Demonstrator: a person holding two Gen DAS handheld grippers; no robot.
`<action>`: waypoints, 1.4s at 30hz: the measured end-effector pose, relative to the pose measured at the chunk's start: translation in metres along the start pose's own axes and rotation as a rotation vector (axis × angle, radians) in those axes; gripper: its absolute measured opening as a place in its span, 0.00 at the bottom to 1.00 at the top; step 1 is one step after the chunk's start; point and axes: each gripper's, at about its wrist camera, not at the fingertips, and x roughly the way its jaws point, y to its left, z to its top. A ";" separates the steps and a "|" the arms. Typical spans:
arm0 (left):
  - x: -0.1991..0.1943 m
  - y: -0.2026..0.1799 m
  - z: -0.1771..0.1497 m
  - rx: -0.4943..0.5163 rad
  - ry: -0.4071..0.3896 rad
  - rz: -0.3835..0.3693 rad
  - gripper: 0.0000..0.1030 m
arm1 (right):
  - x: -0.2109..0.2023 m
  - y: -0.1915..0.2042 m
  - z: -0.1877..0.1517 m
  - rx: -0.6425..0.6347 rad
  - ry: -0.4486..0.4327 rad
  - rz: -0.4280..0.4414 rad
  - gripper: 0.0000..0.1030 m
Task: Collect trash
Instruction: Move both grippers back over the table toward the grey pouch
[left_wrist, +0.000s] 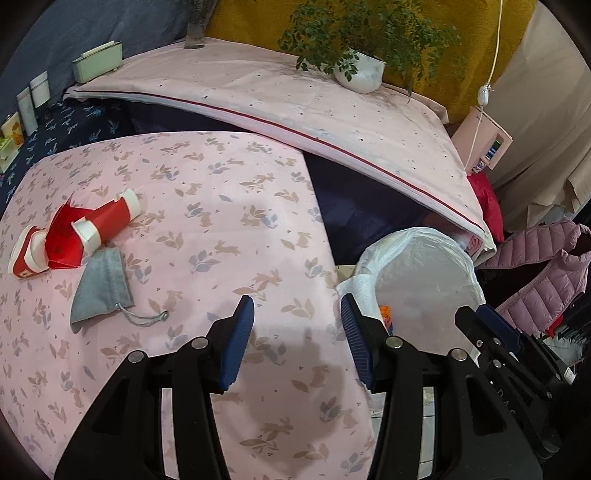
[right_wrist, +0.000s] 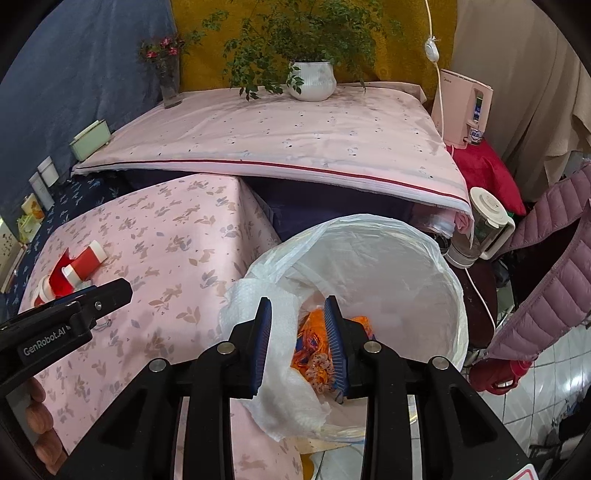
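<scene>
The right hand-held gripper (right_wrist: 299, 343) hung part-open and empty over the lined bin (right_wrist: 424, 258), a tissue (right_wrist: 280, 373) draped on its rim. The left hand-held gripper (left_wrist: 297, 339), half-open and empty, faced the bench's (left_wrist: 207, 206) left edge, where red wrappers (left_wrist: 74, 232) lay.

I see matt printed cloth on the table (left_wrist: 207, 236), thin crinkly translucent plastic for the bin liner (right_wrist: 388, 258), soft embossed paper towel (right_wrist: 295, 391) on its rim. Grey pouch (left_wrist: 101, 284): felt-like fabric. Red packaging (left_wrist: 79, 230): glossy. Gripper pads (right_wrist: 263, 347): ribbed blue rubber, w/ matt black plastic arms.
</scene>
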 end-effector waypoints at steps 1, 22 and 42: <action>0.000 0.006 -0.001 -0.010 0.001 0.007 0.46 | 0.000 0.006 0.000 -0.011 0.002 0.006 0.29; -0.027 0.177 -0.017 -0.227 -0.036 0.234 0.65 | 0.011 0.166 -0.013 -0.204 0.049 0.183 0.43; -0.018 0.317 0.005 -0.349 -0.026 0.293 0.89 | 0.072 0.296 -0.031 -0.278 0.166 0.275 0.64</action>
